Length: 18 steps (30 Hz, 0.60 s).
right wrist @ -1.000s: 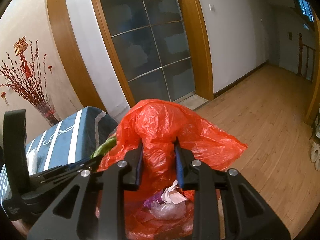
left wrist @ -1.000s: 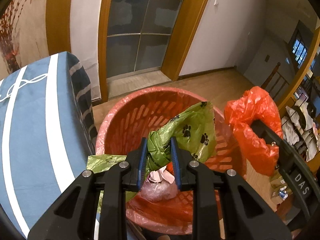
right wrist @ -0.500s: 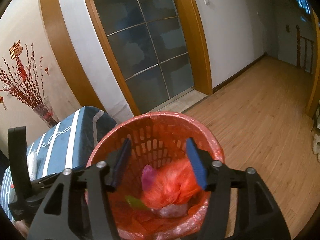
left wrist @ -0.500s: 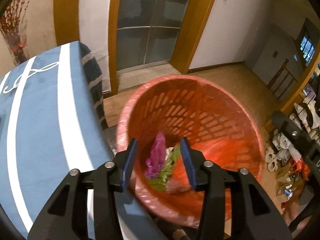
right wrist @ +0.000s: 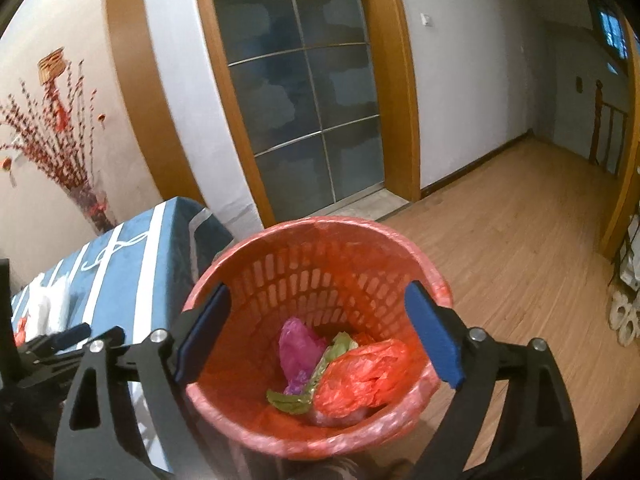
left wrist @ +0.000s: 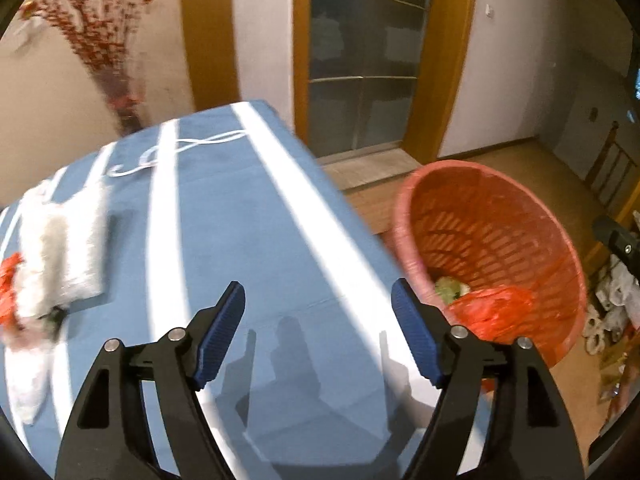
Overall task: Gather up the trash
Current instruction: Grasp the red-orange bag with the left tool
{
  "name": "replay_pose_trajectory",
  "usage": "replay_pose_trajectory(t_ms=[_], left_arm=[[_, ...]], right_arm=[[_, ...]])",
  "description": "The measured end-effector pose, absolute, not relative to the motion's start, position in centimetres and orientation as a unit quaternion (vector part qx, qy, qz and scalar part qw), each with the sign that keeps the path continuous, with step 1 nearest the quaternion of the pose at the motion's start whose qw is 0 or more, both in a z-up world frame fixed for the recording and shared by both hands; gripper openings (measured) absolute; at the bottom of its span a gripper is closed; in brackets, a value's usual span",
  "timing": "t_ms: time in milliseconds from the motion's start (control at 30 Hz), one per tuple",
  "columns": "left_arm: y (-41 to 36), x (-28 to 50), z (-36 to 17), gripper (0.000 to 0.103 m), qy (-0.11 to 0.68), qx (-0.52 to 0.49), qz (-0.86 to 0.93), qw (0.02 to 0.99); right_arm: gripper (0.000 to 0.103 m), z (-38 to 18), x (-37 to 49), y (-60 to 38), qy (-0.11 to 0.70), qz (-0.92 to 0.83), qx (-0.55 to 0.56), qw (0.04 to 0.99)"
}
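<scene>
While both hand-held grippers spread empty, the red basket [right wrist: 320,320] stands beside the blue-clothed table [left wrist: 240,240].

Wooden floor [right wrist: 500,256], white walls [right wrist: 460,80], wood-framed glass door [right wrist: 304,100], blue-striped table [left wrist: 224,216]

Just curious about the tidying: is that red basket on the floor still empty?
No, the right wrist view shows the red basket holding a red plastic bag, a purple bag and a green wrapper.
</scene>
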<state>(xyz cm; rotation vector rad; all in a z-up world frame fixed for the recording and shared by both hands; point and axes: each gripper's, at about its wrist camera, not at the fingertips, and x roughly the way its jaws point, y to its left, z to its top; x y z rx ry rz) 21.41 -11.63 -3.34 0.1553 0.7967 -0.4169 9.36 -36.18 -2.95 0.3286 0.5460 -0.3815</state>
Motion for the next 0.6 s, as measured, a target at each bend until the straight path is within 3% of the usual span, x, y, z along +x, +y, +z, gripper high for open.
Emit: replay_pose_trajectory(t_ms=[600], left_arm=[[5.8,21.0,0.4,0.075,0.335,0.012,-0.063,0.940]], right_arm=[[0.088,-1.4,12.6,-23.1,0.290,-0.068,0.087,0.951]])
